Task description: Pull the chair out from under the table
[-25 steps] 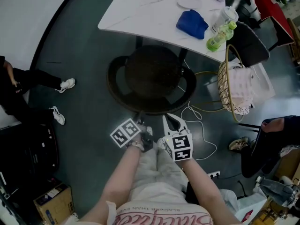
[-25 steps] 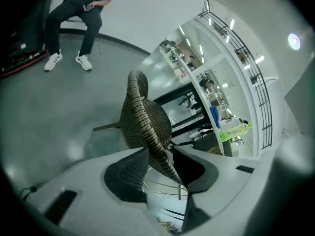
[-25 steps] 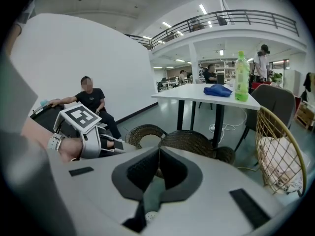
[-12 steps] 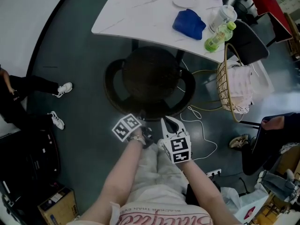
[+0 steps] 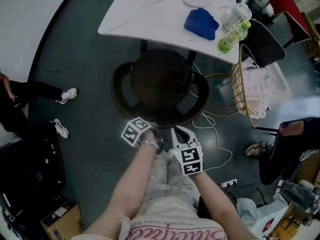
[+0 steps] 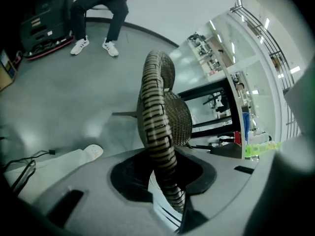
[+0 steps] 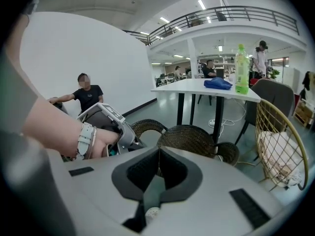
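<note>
A dark woven chair (image 5: 160, 86) stands with its front tucked under the white table (image 5: 145, 14). In the head view, my left gripper (image 5: 154, 128) is at the chair's near back rim. The left gripper view shows the striped woven rim (image 6: 155, 112) running down between the closing jaws of the left gripper (image 6: 165, 173), and the pads look pressed on it. My right gripper (image 5: 181, 131) hovers just right of the left one, off the chair. The right gripper (image 7: 158, 154) has its jaws together and nothing between them. Its view also shows the left gripper (image 7: 110, 124).
A gold wire basket chair (image 5: 240, 91) with pink cloth stands right of the chair. A white cable (image 5: 212, 129) and a power strip (image 5: 228, 185) lie on the floor. The table carries a blue cloth (image 5: 201, 24) and a green bottle (image 5: 232, 36). A seated person's legs (image 5: 50, 91) are at the left.
My left gripper has sunk and rolled onto the chair's back rim. The right gripper has barely moved. The chair stays where it was under the table.
</note>
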`<state>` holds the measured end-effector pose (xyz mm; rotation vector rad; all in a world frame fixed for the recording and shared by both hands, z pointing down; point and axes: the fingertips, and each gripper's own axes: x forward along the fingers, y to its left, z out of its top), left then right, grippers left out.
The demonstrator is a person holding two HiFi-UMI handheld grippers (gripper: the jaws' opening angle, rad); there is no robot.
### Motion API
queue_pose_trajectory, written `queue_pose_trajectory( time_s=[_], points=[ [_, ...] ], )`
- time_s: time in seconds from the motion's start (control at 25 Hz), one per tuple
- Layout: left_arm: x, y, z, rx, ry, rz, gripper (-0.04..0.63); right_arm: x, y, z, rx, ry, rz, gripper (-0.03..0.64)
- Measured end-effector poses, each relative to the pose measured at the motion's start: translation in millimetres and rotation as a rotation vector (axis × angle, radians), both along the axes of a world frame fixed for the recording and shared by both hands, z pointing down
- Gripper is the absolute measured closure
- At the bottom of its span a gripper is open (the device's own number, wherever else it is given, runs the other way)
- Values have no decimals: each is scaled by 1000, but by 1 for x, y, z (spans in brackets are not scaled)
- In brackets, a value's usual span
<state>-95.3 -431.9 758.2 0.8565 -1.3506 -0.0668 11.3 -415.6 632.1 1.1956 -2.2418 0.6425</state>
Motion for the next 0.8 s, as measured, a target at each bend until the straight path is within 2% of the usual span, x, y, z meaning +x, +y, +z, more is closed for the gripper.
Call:
queue_pose_trajectory(
  time_s=[0.28, 0.8],
  points=[
    [-18, 32, -2, -28, -14, -118, 525, 1, 24, -10, 27, 8, -32, 612],
    [-34, 122, -4, -50, -39, -195, 538, 11, 101, -27, 65, 8, -94, 612]
  ],
)
